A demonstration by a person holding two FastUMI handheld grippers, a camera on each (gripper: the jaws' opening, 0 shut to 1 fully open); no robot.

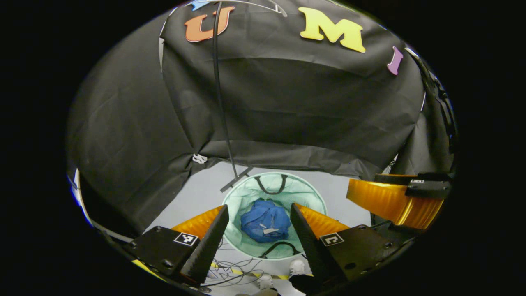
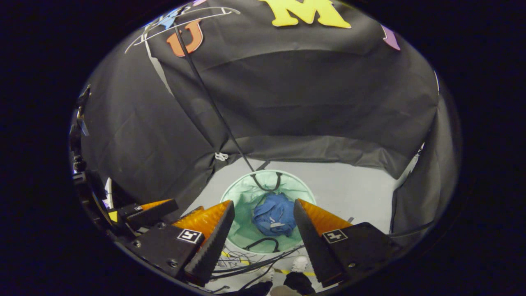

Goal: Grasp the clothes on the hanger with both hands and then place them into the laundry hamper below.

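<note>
hamper [image 1: 312, 197] on floor, mint, round, 12 o'clock of both grippers. blue clothes [image 1: 265, 225] bunched in its bottom, no clear long axis. left gripper [image 1: 259, 230] and right gripper [image 2: 263, 228] spread wide, empty, directly above. left gripper view alone shows right gripper at 3 o'clock; bare hanger [image 2: 185, 18] top.

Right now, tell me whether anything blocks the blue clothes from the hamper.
Nothing does: the blue clothes already lie bunched inside the green hamper on the floor. Both grippers, left and right, hang open above it, holding nothing.
</note>
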